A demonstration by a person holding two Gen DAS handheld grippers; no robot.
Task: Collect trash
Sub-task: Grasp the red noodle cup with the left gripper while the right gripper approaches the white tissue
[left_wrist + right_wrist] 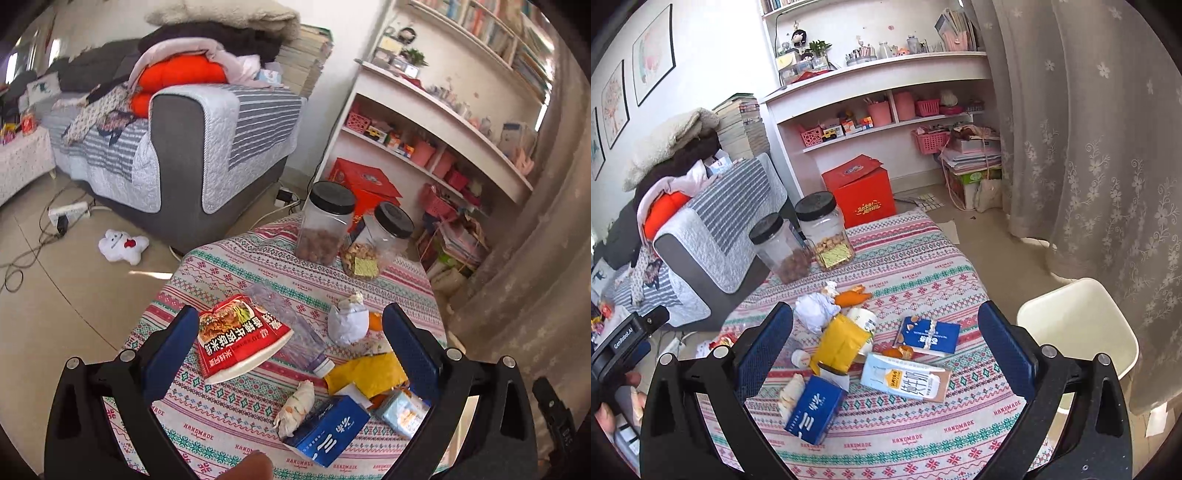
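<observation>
Trash lies on a round table with a patterned cloth [229, 417]. In the left wrist view my left gripper [291, 354] is open above the table, with a red noodle cup [236, 336] on its side just right of its left finger, a crushed clear bottle [291, 328], a crumpled white paper [347, 321], a yellow packet [365, 373] and a blue carton [328, 432] between the fingers. In the right wrist view my right gripper [886, 339] is open above the yellow packet [842, 343], blue carton [816, 413], a light milk carton [905, 376], a blue box [931, 336] and orange peel [853, 297].
Two black-lidded jars [325, 225] [823, 229] stand at the table's far side. A grey sofa [221, 147] piled with clothes is to the left, a red box [860, 195] and shelves [886, 110] behind, a cream chair [1078, 325] and curtain [1089, 147] to the right. A plush toy [122, 245] lies on the floor.
</observation>
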